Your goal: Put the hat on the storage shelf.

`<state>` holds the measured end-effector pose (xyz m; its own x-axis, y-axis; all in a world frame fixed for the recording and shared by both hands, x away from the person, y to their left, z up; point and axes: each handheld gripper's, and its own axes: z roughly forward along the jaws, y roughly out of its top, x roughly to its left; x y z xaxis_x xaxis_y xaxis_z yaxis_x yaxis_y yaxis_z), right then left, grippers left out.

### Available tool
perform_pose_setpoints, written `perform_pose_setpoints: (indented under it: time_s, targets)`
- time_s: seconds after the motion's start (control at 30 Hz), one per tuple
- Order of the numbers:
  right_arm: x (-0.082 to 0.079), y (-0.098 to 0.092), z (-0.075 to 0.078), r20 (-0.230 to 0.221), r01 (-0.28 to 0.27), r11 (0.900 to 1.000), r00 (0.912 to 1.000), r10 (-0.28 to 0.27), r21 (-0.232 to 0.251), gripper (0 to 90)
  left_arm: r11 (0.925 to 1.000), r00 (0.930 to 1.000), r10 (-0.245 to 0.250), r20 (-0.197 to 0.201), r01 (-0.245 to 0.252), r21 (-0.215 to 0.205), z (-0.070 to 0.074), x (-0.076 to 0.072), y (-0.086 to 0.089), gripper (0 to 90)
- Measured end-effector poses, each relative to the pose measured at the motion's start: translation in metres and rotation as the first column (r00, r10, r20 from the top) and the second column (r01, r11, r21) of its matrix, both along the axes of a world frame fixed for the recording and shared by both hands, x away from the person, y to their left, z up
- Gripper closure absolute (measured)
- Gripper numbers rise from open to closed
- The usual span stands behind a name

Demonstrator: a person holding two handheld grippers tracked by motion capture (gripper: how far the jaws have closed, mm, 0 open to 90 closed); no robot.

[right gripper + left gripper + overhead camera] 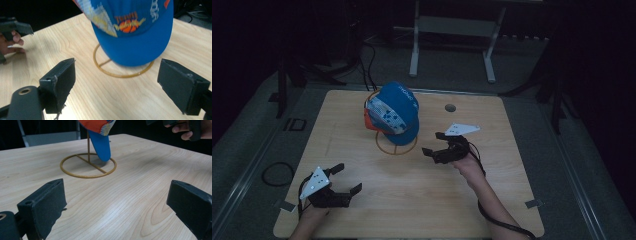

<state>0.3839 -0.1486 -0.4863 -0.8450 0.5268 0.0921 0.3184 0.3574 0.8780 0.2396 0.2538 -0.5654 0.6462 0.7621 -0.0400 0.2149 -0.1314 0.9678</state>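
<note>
Both hand-held grippers are released with nothing between their jaws: the left hand-held gripper (pixel 346 179) sits low over the bench (pixel 412 200) at about seven o'clock in the high view, its black jaws spread wide, and the right hand-held gripper (pixel 435 143) hovers at about three o'clock of the bench's middle, jaws likewise apart and aimed toward nine o'clock. Between them, toward twelve o'clock, a blue cap (pixel 393 112) with an orange and patterned side panel rests on a gold wire stand (pixel 384 148) whose ring base lies flat on the light wood. From the left gripper view, its two padded jaws frame bare wood grain, with the ring base (pixel 88 165) and upright rod ahead at twelve o'clock and the cap's blue brim (pixel 101 146) hanging down to just above the ring; the other hand (pixel 186 131) shows at two o'clock. From the right gripper view, the cap (pixel 136 35) is near, directly ahead at twelve o'clock, brim drooping over the ring, with a basketball emblem (pixel 128 25) on its front, and the left hand (pixel 10 41) appears at ten o'clock. Neither tool touches the cap or the stand
</note>
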Motion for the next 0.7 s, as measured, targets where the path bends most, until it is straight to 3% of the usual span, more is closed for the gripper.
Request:
perform_pose_setpoints:
  time_s: [0.7]
  targets:
    - [-0.015, -0.032, -0.048, -0.04, 0.012, 1.0, 0.9991, -0.012, -0.024, 14.9, 1.0, 1.0, 0.004, -0.005, -0.004, 0.003, -0.001, 0.0, 0.001, 2.6]
